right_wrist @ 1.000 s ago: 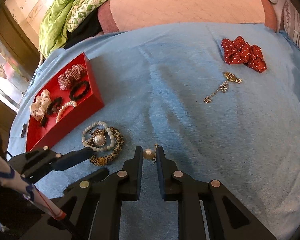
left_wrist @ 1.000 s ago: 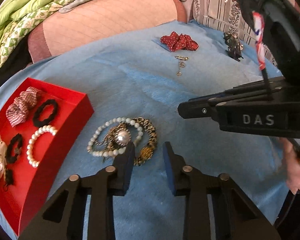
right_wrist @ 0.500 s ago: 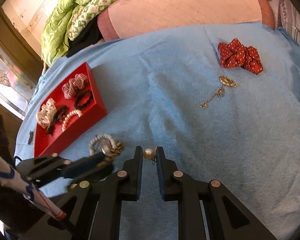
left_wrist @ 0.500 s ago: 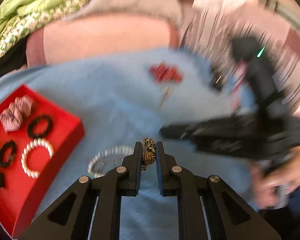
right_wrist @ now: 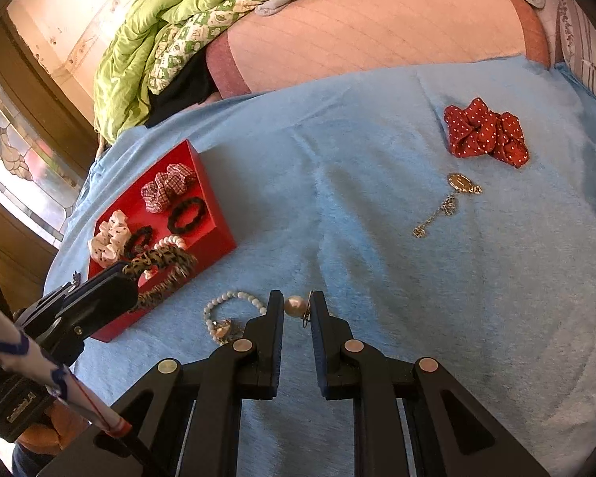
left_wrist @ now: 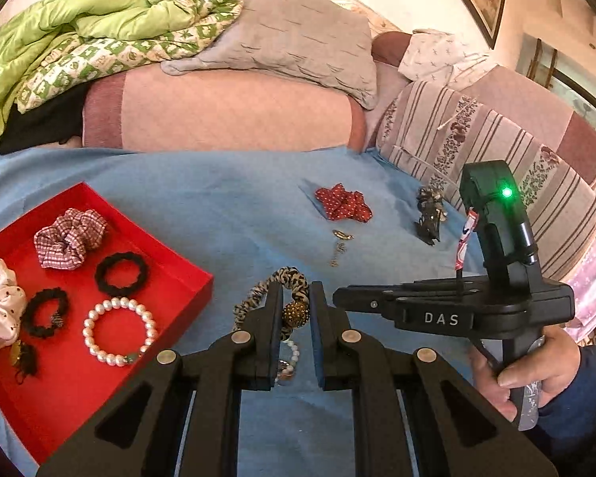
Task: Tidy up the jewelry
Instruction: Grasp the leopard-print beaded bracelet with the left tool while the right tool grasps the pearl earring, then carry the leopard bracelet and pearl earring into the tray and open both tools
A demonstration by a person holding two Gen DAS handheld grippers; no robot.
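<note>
My left gripper (left_wrist: 296, 310) is shut on a leopard-print bracelet (left_wrist: 288, 278) with a gold bead, lifted off the blue cloth. The right wrist view shows that bracelet (right_wrist: 161, 266) hanging beside the red tray (right_wrist: 214, 238). My right gripper (right_wrist: 296, 306) is shut on a pearl earring (right_wrist: 295, 305) just above the cloth. A pale bead bracelet (right_wrist: 226, 310) with a charm lies on the cloth left of it. The red tray (left_wrist: 178, 274) holds a pearl bracelet (left_wrist: 119, 330), black hair ties (left_wrist: 121, 272) and scrunchies (left_wrist: 69, 236).
A red dotted scrunchie (right_wrist: 486, 131), a gold chain pendant (right_wrist: 449, 202) and a dark hair clip (left_wrist: 429, 214) lie on the far cloth. Cushions and a green quilt (left_wrist: 79, 39) line the back. A person's hand (left_wrist: 536, 369) grips the right tool.
My left gripper has shut on the leopard-print bracelet and lifted it off the cloth toward the tray. The bead bracelet stays on the cloth. My right gripper has kept still with the pearl earring.
</note>
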